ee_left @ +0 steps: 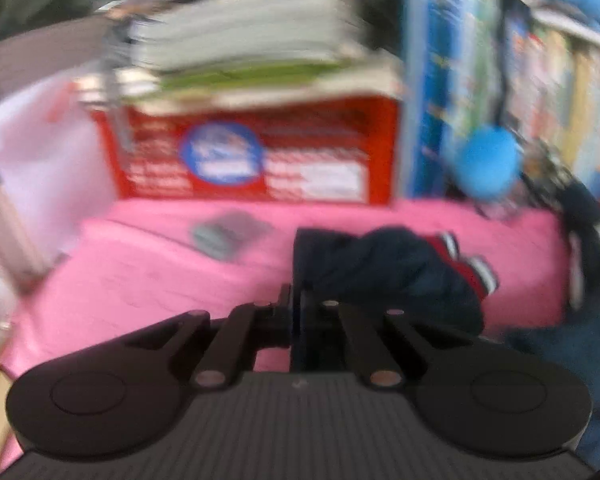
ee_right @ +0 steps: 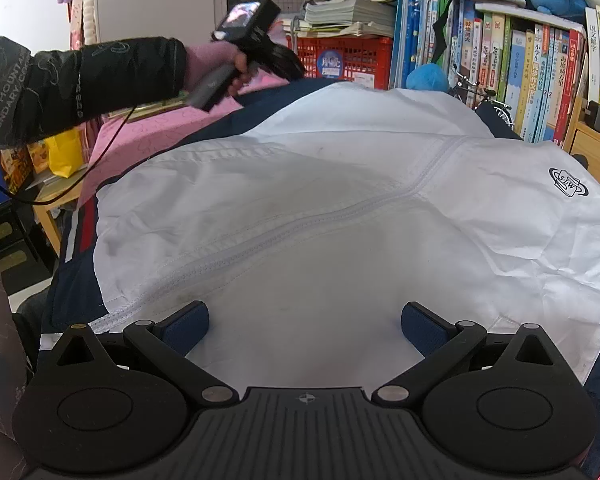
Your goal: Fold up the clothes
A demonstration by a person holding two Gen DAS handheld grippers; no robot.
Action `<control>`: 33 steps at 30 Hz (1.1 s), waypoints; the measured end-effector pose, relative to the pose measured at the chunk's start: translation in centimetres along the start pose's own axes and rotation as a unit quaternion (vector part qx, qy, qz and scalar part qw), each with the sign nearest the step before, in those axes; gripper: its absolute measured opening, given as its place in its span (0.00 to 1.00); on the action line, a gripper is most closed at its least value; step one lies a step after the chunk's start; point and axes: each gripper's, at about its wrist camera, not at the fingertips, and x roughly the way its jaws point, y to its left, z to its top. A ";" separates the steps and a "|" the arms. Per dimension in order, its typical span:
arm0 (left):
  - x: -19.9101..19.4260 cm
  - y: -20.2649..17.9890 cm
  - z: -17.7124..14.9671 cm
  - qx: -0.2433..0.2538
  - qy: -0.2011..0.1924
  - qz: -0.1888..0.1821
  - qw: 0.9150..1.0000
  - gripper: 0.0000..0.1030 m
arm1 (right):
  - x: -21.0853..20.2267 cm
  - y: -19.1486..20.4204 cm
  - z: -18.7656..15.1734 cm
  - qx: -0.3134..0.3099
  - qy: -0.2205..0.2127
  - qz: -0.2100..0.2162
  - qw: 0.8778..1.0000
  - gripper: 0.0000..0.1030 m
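Left gripper (ee_left: 296, 312) clamped on navy sleeve (ee_left: 384, 268) at jacket (ee_right: 340, 208) far edge; right gripper (ee_right: 304, 326) gaped, empty. Sleeve fold in hand; next, likely carry sleeve inward across white panel.

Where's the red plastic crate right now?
The red plastic crate sits at the back of the pink cloth, under a stack of books and left of the upright books.

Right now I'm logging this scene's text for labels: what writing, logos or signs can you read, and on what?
"SLW": round emblem on the white jacket.
"MOUNTAIN" and "BOUNDARY", partly cut off: dark sleeve.
Book spines: Chinese titles, too small to read reliably.
Red crate: blue round sticker, unreadable.
Left wrist view: everything blurred, nothing readable.
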 end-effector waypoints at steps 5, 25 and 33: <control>-1.0 5.9 2.2 -0.026 -0.036 0.089 0.995 0.01 | 0.0 0.0 0.0 0.000 0.000 0.000 1.000 1.00; 3.0 -4.1 -1.8 0.069 0.046 -0.013 0.997 0.14 | 0.0 0.0 0.0 0.000 0.000 0.000 1.000 1.00; -4.7 5.7 4.6 -0.094 -0.146 -0.078 0.982 0.03 | -0.2 -0.1 0.0 0.001 0.000 0.002 1.000 1.00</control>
